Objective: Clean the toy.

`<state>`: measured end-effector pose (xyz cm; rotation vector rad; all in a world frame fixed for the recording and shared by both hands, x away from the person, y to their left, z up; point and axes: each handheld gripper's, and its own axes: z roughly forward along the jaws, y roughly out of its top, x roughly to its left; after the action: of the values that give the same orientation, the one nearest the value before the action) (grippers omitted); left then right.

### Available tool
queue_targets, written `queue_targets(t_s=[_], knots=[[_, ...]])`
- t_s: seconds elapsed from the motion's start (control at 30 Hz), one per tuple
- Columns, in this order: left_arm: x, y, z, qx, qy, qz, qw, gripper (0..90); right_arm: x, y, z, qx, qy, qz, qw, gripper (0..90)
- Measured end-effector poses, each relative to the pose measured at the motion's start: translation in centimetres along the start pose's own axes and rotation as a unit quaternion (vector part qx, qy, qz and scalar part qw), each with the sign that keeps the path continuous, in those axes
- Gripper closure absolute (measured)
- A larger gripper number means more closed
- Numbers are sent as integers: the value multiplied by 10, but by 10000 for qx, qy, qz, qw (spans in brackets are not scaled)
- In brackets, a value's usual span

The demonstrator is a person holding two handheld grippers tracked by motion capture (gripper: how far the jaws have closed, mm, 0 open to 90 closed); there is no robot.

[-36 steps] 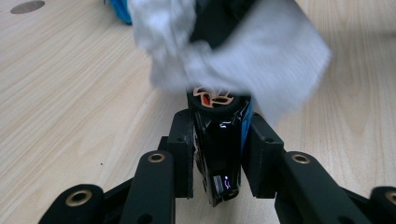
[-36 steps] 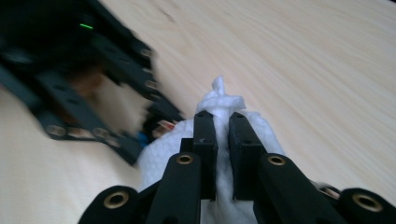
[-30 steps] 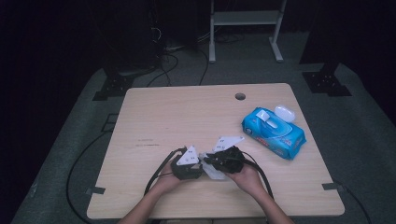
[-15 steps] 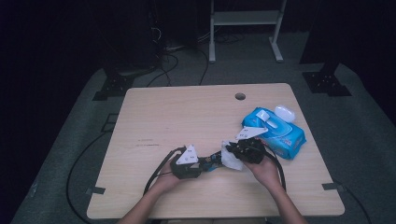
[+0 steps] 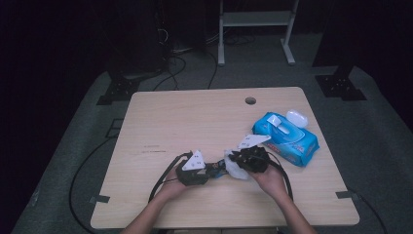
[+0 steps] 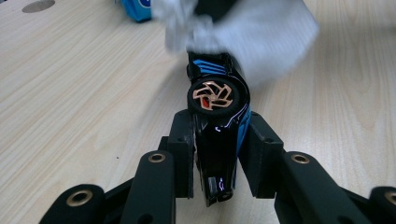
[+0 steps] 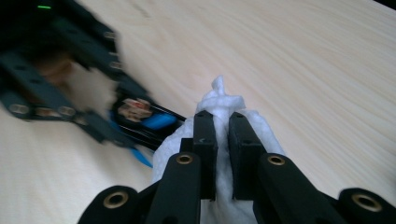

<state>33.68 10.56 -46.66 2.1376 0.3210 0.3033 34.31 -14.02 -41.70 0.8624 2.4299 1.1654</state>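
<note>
Bench (image 5: 160,122): light wood, rectangular, with one round cable hole (image 5: 250,101) near the far edge. The work sits in the near half, slightly right of centre. The whole far-left stretch of the top is bare wood, so the widest free room lies to the left and forward. The near edge lies close behind the person's two hands.

Left tongs (image 5: 210,170): clamped on one black-and-blue toy car (image 6: 218,135). The left gripper view shows the car pinched across its body between both pads, one copper-spoked wheel (image 6: 213,95) facing the camera, nose pointing away over the bench.

Right tongs (image 5: 233,165): closed tight on one white wipe (image 7: 224,105), bunched, with a tuft sticking out past the tips. In the left gripper view the wipe lies against the far end of the car. In the high view car and wipe meet between the two grippers.

Surroundings, right side: one blue pack of wet wipes (image 5: 287,140) lies flat just beyond the right hand, the closest obstacle to any sweep rightward. One small white case (image 5: 296,117) sits at the pack's far corner, whether touching cannot be told. Cables trail from both grippers toward the near edge.

Count: grippers two, car one, loose wipe one, pack one, white case one.
</note>
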Motion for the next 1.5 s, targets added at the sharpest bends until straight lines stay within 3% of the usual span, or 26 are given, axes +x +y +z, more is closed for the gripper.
queue_targets(t_s=[0.13, 0.2, 0.7, 0.87, 1.1, 1.2, 1.37, 1.5], knots=[[7, -1, -5, -105, 159, -132, 9997, 679, -22, -9, -8, -82, 11, 510, 9987, 826], [12, -3, -9, -150, 244, -244, 9993, 679, -25, -12, -9, -128, 32, 608, 9981, 826], [15, -6, -9, -216, 206, -422, 9987, 655, -17, -14, -6, -198, 68, 575, 9981, 825], [14, -6, -7, -127, 228, -386, 9989, 671, -25, -13, -10, -91, 154, 628, 9979, 822], [14, -6, -4, -90, 228, -405, 9989, 677, -35, -22, -24, -73, -82, 722, 9973, 821], [15, -6, -5, -206, 165, -478, 9985, 670, -38, -25, -26, -32, -37, 803, 9968, 821], [16, -3, -9, -368, 27, -599, 9975, 586, -33, -24, -22, -98, -65, 772, 9969, 821], [18, -1, -14, -587, -74, -793, 9951, 543, -28, -23, -19, -133, -41, 679, 9976, 821]])
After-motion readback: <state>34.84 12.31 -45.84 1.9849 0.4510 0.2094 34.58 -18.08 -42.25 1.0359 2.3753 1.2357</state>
